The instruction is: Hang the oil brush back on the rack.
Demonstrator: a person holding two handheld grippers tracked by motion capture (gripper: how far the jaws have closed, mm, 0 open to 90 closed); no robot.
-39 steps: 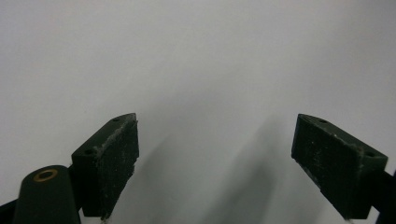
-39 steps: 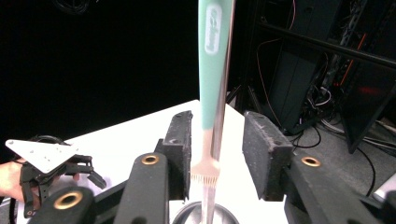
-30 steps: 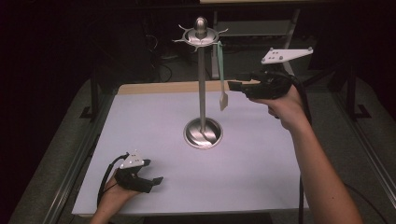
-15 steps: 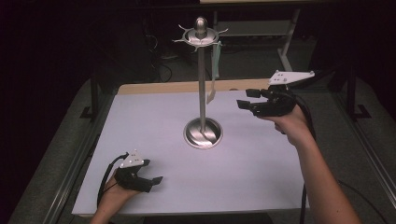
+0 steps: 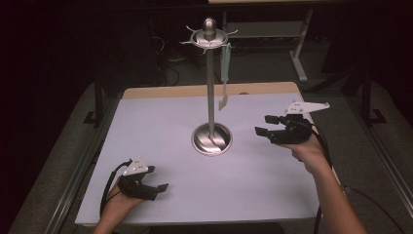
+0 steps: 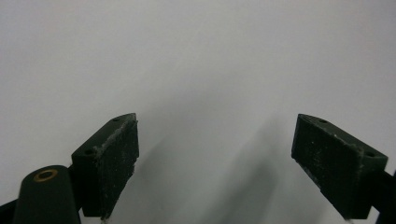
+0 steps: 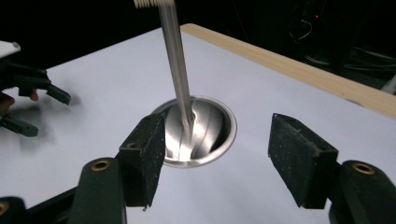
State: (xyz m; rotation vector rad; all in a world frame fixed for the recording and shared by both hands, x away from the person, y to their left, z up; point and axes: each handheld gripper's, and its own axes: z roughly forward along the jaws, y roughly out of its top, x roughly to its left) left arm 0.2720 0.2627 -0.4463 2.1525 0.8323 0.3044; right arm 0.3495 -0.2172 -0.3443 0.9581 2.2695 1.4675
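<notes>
Beside stand (image 5: pixel 212 139), right tongs (image 5: pixel 266 126) now lower

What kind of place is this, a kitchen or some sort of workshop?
Probably a lab or test bench, not a kitchen: a white table in a dark room, cables on the floor behind, and a lone metal stand set between two handheld grippers.

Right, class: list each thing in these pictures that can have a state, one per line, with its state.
Left gripper: open, empty, low over the table.
Right gripper: open, empty, raised beside the stand.
Stand: upright on its round base.
Pale utensil: hanging from a hook at the stand's top.
</notes>
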